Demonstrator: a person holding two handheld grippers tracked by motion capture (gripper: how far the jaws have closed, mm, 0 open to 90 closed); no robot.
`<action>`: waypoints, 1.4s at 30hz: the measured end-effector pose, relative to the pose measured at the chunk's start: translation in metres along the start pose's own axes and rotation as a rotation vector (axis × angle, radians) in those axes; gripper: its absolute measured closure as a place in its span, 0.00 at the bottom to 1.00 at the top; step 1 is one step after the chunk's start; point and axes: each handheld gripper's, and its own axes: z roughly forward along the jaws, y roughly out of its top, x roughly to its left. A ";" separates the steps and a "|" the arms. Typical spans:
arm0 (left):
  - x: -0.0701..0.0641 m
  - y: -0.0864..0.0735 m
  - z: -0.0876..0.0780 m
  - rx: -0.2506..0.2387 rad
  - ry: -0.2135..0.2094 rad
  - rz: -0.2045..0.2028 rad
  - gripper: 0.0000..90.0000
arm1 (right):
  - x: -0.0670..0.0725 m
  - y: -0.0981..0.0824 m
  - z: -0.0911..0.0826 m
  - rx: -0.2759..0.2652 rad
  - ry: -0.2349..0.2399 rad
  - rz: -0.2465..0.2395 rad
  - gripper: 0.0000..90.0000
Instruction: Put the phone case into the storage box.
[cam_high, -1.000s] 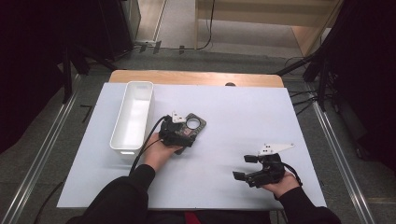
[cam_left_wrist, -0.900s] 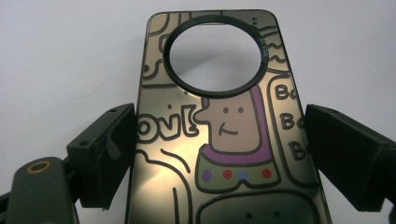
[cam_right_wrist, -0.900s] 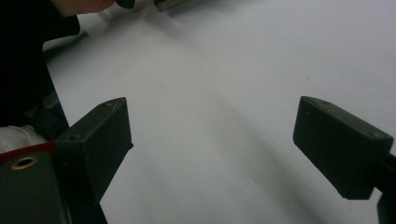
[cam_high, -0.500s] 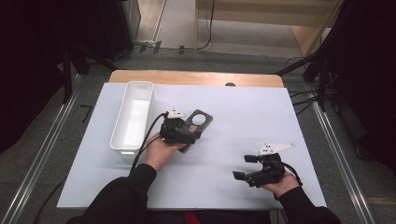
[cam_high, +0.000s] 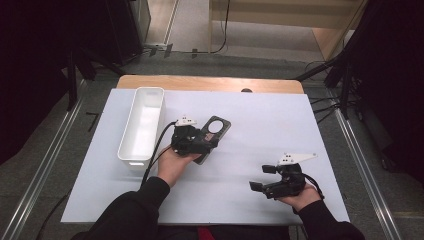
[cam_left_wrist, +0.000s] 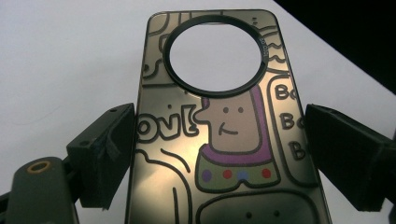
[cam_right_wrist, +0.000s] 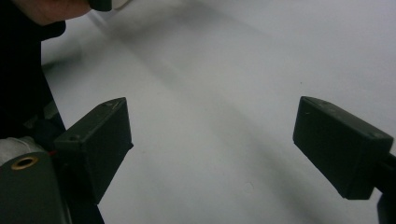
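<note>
A dark phone case (cam_high: 216, 127) with a round camera hole and a cartoon drawing sits in my left gripper (cam_high: 202, 143), just left of the table's middle. In the left gripper view both black jaws press on the long edges of the case (cam_left_wrist: 224, 154), and my left gripper (cam_left_wrist: 219, 140) holds it above the white surface. My right gripper (cam_high: 261, 178) rests at the near right of the table in the person's hand. Its jaws stand wide apart in the right gripper view (cam_right_wrist: 212, 140), with bare white surface between them.
A long white bin (cam_high: 142, 125) stands to the left of the held case, its long side running away from me. The white mat (cam_high: 280, 125) covers the table, and a wooden edge (cam_high: 210, 82) shows at the back. Cables trail from both grippers.
My left gripper has lifted the phone case and carried it slightly to the right and away from me. The right gripper has stayed where it was.
</note>
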 end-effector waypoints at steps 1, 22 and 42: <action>-0.001 0.000 0.000 -0.006 0.000 -0.005 0.13 | 0.000 0.000 0.000 -0.001 0.000 0.000 0.12; -0.018 -0.007 -0.011 -0.123 0.007 -0.076 0.13 | -0.001 0.008 -0.002 -0.061 -0.010 0.073 0.14; -0.026 -0.019 -0.006 -0.191 0.041 -0.129 0.13 | 0.005 0.024 0.002 -0.107 -0.055 0.081 0.14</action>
